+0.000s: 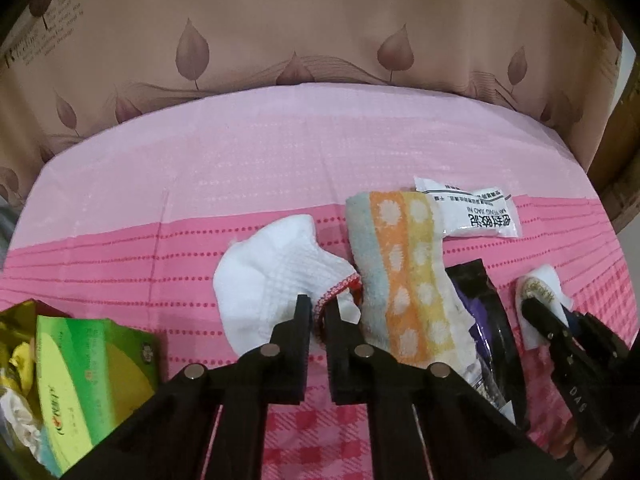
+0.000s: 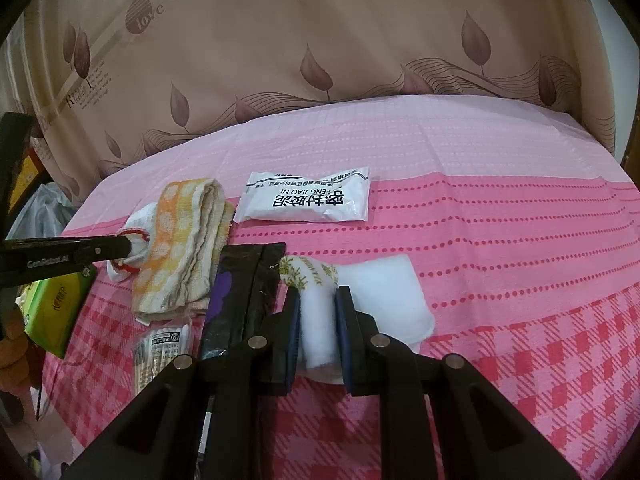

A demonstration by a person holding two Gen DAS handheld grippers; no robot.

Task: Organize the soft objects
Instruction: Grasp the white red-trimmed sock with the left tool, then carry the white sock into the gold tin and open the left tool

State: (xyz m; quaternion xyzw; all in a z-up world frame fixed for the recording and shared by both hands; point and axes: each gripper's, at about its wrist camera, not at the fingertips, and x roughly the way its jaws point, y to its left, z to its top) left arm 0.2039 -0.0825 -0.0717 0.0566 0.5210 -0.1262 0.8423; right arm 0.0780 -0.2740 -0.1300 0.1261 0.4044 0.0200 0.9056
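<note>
Left gripper pinched shut on red-trimmed cuff of white sock, lying on pink tablecloth just beside striped towel. Right gripper clamped on white folded cloth near black pouch. Sock looks light, floppy, stretchy; cuff hem is the firm spot to hold, the body would likely droop when lifted

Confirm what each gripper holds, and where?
Left gripper pinches the white sock at its red-trimmed cuff. Right gripper clamps the white folded cloth near its left end.
</note>
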